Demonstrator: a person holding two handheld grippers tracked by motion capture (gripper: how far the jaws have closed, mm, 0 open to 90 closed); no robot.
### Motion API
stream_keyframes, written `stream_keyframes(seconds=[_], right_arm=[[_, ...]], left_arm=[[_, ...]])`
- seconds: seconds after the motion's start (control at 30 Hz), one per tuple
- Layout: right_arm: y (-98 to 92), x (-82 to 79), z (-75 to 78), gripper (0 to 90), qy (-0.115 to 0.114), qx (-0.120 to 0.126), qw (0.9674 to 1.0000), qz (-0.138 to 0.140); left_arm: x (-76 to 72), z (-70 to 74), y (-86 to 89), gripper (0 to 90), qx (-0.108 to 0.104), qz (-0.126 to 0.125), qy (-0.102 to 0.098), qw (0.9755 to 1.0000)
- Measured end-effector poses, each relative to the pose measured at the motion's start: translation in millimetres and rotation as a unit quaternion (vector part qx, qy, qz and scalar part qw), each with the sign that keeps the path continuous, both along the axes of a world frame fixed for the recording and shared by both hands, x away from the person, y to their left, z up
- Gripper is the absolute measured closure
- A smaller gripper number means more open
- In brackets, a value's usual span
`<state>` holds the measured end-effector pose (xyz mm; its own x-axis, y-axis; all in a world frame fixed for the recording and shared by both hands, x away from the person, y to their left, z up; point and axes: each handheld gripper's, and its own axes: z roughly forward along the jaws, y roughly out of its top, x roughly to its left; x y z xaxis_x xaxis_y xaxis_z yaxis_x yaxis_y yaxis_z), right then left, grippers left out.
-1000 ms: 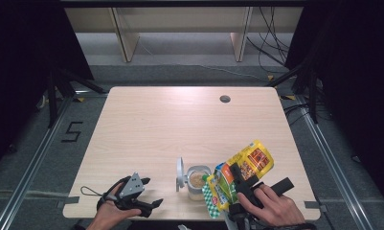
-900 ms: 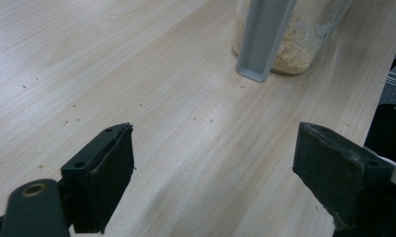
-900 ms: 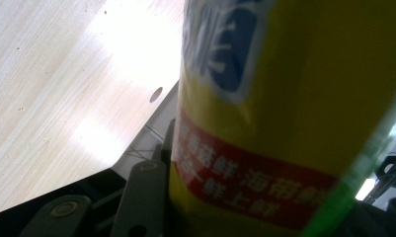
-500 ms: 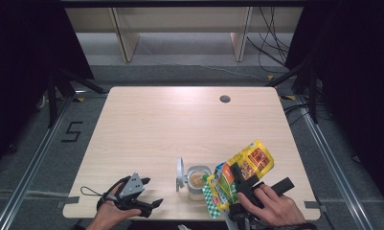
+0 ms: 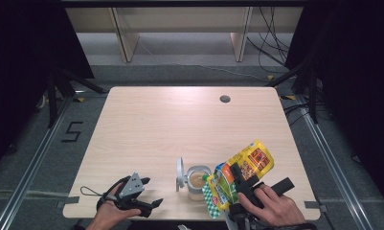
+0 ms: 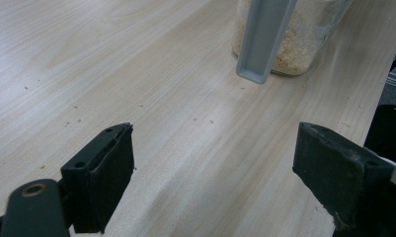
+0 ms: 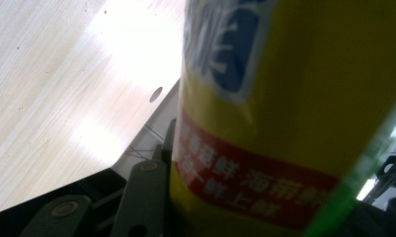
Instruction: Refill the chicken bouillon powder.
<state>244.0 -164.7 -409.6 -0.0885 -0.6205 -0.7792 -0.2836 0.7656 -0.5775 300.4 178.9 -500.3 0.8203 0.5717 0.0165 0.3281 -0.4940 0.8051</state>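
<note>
A yellow and green snack bag is tilted with its lower, open-looking end over a glass jar of pale crumbs near the table's front edge. My right gripper is shut on the bag's middle. In the right gripper view the bag fills the space between the jaws, with one black finger pressed against its left side. The jar's grey hinged lid stands open on its left. My left gripper rests on the table left of the jar, open and empty; jar and lid lie ahead of it.
The light wood table has a round cable hole at its far right. A few crumbs are scattered on the wood near the left gripper. Shelving legs and cables stand on the floor beyond the table.
</note>
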Motion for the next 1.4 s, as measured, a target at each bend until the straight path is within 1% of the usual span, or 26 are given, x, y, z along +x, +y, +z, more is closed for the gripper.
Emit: stream_keyframes(seconds=[0.07,0.1,0.17,0.23,0.27,0.33,0.37,0.4,0.43,0.5,0.6,0.63,0.67,0.7,0.77,0.8,0.97,1.0,1.07,1.1,1.17,1.2,1.23,1.27,1.3,1.4], right_arm=[[0.2,0.2,0.2,65.2,0.002,-0.002,1.0,-0.001],[-0.2,-0.1,-0.3,65.3,-0.003,0.002,1.0,0.002],[-0.3,0.0,-0.2,65.2,-0.002,0.005,1.0,0.001],[-0.4,0.4,-0.2,65.2,-0.002,0.005,1.0,0.001],[-0.5,0.3,-0.3,65.2,-0.001,0.005,1.0,0.001],[-0.3,0.6,0.4,65.2,0.006,0.004,1.0,-0.001],[-0.5,0.4,-0.2,65.2,-0.001,0.006,1.0,0.001],[-0.5,0.3,-0.3,65.3,-0.001,0.006,1.0,0.001],[-0.5,0.0,-0.2,65.3,0.0,0.007,1.0,0.0],[-0.2,0.1,0.4,65.3,0.005,0.006,1.0,-0.001],[0.0,-0.2,0.6,65.3,0.005,0.006,1.0,-0.001],[0.0,-0.4,0.7,65.3,0.004,0.007,1.0,0.0],[0.1,-0.3,0.8,65.3,0.004,0.007,1.0,0.001],[0.2,-0.2,0.8,65.3,0.004,0.006,1.0,0.0],[0.1,-0.3,0.6,65.4,0.005,0.005,1.0,-0.001],[0.0,-0.3,0.5,65.4,0.005,0.006,1.0,0.0],[-0.4,-0.3,0.8,65.4,0.004,0.007,1.0,0.0],[-0.6,-0.3,0.6,65.4,-0.002,0.011,0.9999,0.002],[-0.7,-0.5,0.6,65.4,-0.002,0.01,1.0,0.001],[-0.8,-0.4,0.7,65.4,-0.002,0.01,0.9999,0.002],[-1.0,0.0,0.7,65.4,-0.003,0.012,0.9999,0.002],[-1.1,0.1,0.5,65.4,-0.003,0.011,0.9999,0.002],[-1.2,-0.1,0.5,65.5,-0.002,0.011,0.9999,0.001],[-1.3,0.0,0.4,65.5,-0.001,0.011,0.9999,0.002],[-1.4,0.1,0.4,65.4,-0.001,0.012,0.9999,0.002],[-1.0,0.2,0.8,65.4,0.003,0.008,1.0,-0.001]], left_arm=[[-0.3,-0.9,-0.5,15.2,-0.006,0.0,-0.001,1.0],[-0.4,-1.0,-0.7,15.2,-0.007,0.001,-0.001,1.0],[0.1,0.0,0.0,15.2,0.0,0.0,0.0,1.0],[-0.3,-1.2,-0.7,15.2,-0.006,0.004,-0.001,1.0],[0.1,-0.9,-0.4,15.2,-0.004,0.001,-0.004,1.0],[-0.4,0.0,-0.3,15.2,-0.002,0.0,0.003,1.0],[0.1,-1.0,-0.5,15.2,-0.005,0.001,-0.004,1.0],[0.1,-0.9,-0.4,15.2,-0.004,0.001,-0.004,1.0],[-0.3,-0.8,-0.5,15.2,-0.005,0.0,-0.001,1.0],[-1.4,-0.6,-0.8,15.2,-0.006,0.01,0.01,0.9999],[-1.7,-1.5,-1.5,15.2,-0.013,0.01,0.008,0.9998],[-1.5,-0.5,-0.8,15.2,-0.006,0.01,0.011,0.9999],[-1.6,-0.6,-1.0,15.2,-0.007,0.01,0.011,0.9999],[-0.4,-0.9,-0.6,15.2,-0.006,0.001,0.0,1.0],[0.0,-0.8,-0.3,15.2,-0.003,0.001,-0.004,1.0],[-1.6,-0.6,-0.9,15.2,-0.008,0.011,0.009,0.9999],[-1.5,-0.6,-0.9,15.2,-0.007,0.011,0.007,0.9999],[-1.4,0.0,-0.8,15.2,-0.006,0.01,0.013,0.9999],[-1.9,-1.5,-1.5,15.2,-0.012,0.012,0.007,0.9998],[-1.6,-0.7,-0.8,15.2,-0.006,0.011,0.007,0.9999],[-1.4,-0.1,-0.9,15.2,-0.006,0.011,0.012,0.9999],[-1.7,-1.5,-1.5,15.2,-0.012,0.011,0.008,0.9998],[-0.5,-0.9,-0.5,15.2,-0.005,0.0,-0.001,1.0],[-0.4,-0.4,-0.3,15.2,-0.003,-0.001,0.0,1.0],[-1.5,-0.5,-0.9,15.2,-0.007,0.011,0.01,0.9999],[-1.6,-1.6,-1.3,15.2,-0.011,0.012,0.008,0.9998]])
